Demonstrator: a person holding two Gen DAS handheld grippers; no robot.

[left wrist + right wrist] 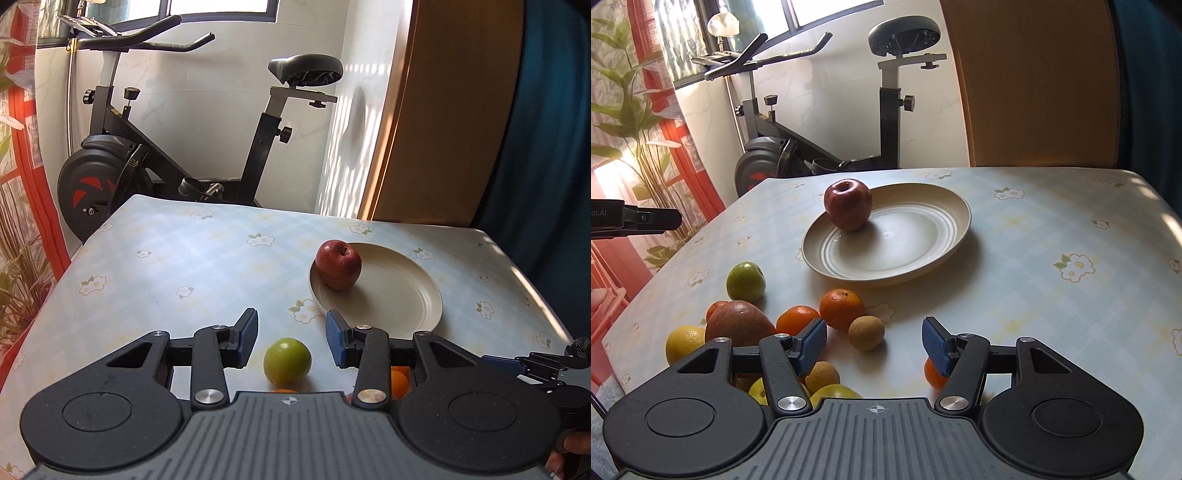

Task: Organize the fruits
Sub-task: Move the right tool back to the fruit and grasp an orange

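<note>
Nearest us, our left claw (291, 338) and right claw (874, 341) both hang spread, pinching nothing. Just beyond sits a loose pile of fruit on the counter (1034, 295): we count at least four oranges, one green apple (745, 281), a reddish mango (738, 323), some yellow and tan fruits partly hidden. Farther off, the plate (923, 236) holds one red apple (848, 204). We judge sorting barely begun.

A black exercise bike (177, 140) is seen beyond the far edge of the floral tabletop (177, 266). Leafy plants (635, 122) are seen at the left, a wooden panel (1034, 81) at the right.
</note>
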